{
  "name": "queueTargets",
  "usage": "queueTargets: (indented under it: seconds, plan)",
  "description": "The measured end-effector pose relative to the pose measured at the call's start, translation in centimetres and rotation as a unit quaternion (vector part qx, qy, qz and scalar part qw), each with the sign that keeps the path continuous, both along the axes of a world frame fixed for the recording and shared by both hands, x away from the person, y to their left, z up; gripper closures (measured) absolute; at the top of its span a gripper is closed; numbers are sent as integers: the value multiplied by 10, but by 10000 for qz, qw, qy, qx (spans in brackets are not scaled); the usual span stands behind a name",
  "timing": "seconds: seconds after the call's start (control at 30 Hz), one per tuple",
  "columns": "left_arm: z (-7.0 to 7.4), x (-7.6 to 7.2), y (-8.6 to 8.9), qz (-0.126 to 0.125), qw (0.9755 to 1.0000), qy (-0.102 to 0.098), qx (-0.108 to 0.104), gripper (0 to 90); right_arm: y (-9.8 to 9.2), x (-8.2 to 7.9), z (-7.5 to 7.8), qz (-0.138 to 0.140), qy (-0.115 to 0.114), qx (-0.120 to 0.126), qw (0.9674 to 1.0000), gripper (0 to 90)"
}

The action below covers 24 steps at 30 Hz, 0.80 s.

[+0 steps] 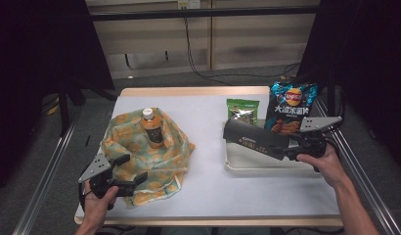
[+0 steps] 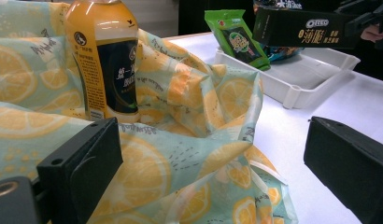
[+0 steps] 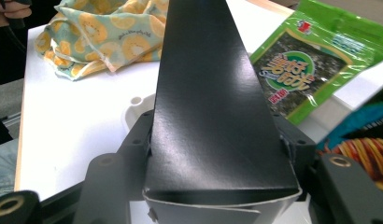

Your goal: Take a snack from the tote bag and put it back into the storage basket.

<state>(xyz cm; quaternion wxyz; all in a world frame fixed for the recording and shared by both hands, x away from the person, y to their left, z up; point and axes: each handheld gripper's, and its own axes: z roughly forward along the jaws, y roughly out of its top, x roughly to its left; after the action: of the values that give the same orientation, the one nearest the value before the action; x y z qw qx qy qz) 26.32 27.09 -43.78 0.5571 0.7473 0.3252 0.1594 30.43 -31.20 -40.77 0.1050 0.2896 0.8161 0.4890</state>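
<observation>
Cloth [image 1: 140,161] printed with lemon slices lay bunched on the near left of the table [image 1: 208,186], and the left gripper [image 1: 124,172] rested at its near edge with jaws wide apart, gripping nothing. Inside the folds of that cloth stood an orange drink bottle [image 1: 152,128], upright. To the right of the cloth, well apart from it, sat a white tray [image 1: 247,164]. Over the tray the right gripper [image 1: 292,147] held a long black biscuit box [image 1: 255,138] clamped by one end, lying roughly level. Beyond the box, a green snack packet [image 1: 243,110] and a blue crisp bag [image 1: 290,105] leaned at the tray's far side.
</observation>
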Motion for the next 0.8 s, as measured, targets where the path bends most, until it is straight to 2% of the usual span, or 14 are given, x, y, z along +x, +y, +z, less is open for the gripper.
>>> queueTargets:
  seconds: [0.13, 0.33, 0.47, 0.8]
  plan:
    - [0, 0, -1, -25, 10000, -4, 34, 42, -4, -2, -2, -29, 8, -14, 10000, 430]
    - [0, 0, -1, -9, 10000, -14, 29, 41, -5, -4, -11, 3, 131, -182, 9997, 430]
    - [-1, 0, -1, -10, 10000, 9, 22, 42, -7, -5, -15, -5, 166, -175, 9997, 430]
    - [-1, 1, 0, -50, 10000, -11, -8, 44, -5, -4, -23, 19, 227, -454, 9987, 430]
